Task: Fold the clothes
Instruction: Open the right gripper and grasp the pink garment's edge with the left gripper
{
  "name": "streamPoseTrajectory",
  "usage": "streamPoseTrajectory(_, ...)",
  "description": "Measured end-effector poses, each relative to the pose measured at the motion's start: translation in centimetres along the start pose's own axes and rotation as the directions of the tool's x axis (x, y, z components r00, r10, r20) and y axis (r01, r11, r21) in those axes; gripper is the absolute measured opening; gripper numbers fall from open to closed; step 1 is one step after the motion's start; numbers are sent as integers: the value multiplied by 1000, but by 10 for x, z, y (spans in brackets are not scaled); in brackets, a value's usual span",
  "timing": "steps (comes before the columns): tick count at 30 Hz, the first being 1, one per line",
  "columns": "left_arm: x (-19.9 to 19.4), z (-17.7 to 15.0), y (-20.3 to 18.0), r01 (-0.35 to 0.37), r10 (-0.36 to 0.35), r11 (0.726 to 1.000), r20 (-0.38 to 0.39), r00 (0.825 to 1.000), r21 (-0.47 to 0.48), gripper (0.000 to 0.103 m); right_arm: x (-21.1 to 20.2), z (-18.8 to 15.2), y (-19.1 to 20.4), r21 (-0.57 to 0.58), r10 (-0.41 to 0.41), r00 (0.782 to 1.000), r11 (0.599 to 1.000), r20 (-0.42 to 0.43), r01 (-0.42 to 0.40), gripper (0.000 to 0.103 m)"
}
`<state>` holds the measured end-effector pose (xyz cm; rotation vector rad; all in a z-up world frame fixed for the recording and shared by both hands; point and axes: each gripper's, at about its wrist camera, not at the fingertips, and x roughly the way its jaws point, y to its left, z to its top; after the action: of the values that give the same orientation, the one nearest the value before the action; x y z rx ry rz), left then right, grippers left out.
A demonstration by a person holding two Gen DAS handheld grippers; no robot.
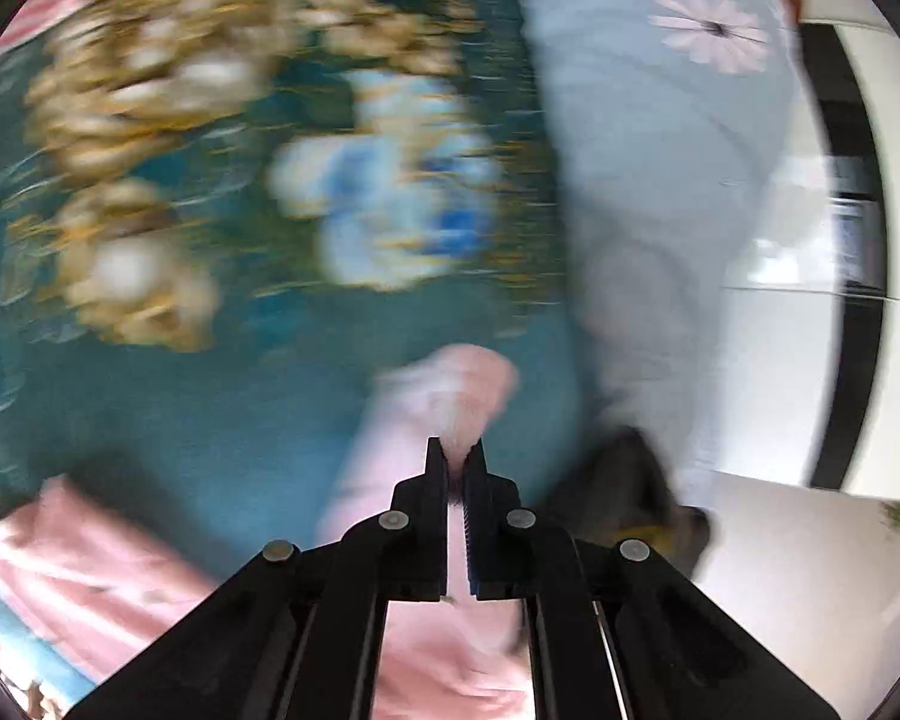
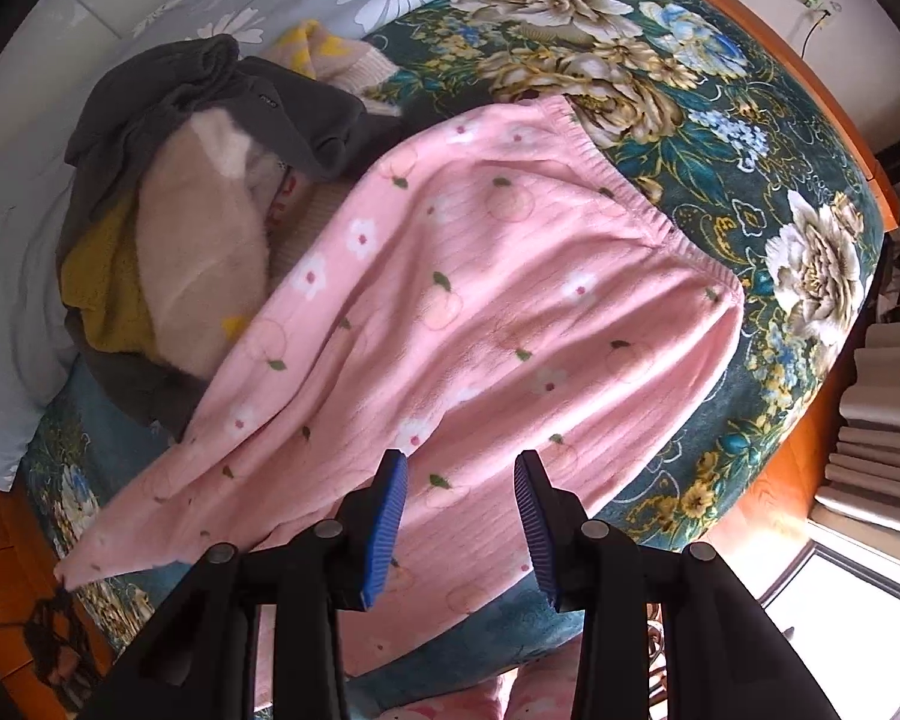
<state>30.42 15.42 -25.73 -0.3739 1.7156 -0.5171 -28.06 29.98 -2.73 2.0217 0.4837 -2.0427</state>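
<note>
Pink fleece pyjama trousers (image 2: 486, 300) with small flower and peach prints lie spread on the bed, elastic waistband toward the upper right and one leg stretching to the lower left. My right gripper (image 2: 461, 468) is open and empty, its blue pads just above the lower part of the trousers. In the blurred left wrist view my left gripper (image 1: 456, 450) is shut on a bunched end of the pink trousers (image 1: 444, 396) and holds it above the bed.
The bed has a teal blanket with large gold and white flowers (image 2: 768, 192). A pile of grey, beige and yellow clothes (image 2: 198, 192) sits left of the trousers. A pale blue daisy-print quilt (image 1: 660, 138) lies alongside. Wooden floor and bed frame (image 2: 810, 468) lie at the right.
</note>
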Motion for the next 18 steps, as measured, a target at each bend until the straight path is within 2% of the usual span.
streamPoseTrajectory(1, 12, 1, 26, -67, 64, 996, -43, 997, -66, 4, 3, -2, 2, -3, 5, 1000, 1000, -9, -5, 41)
streamPoseTrajectory(3, 31, -4, 79, -158, 135, 965, -119, 984, -211, 4, 8, -6, 5, -15, 9, 1000, 1000, -22, -9, 41)
streamPoseTrajectory(6, 33, -13, 108, -171, 140, 941, -123, 982, -291, 4, 10, -9, 7, -32, 15, 999, 999, -28, -16, 41)
streamPoseTrajectory(11, 30, -11, 99, -162, 136, 947, -111, 984, -278, 4, 12, 0, 0, 13, 50, 998, 999, -22, -50, 41)
streamPoseTrajectory(15, 22, -4, 79, -146, 128, 954, -83, 988, -262, 4, 27, 19, -1, 104, 164, 986, 981, -23, -161, 41)
streamPoseTrajectory(18, 17, -1, 64, -148, 135, 954, -67, 989, -259, 4, 47, 41, 1, 176, 223, 974, 961, -30, -215, 42)
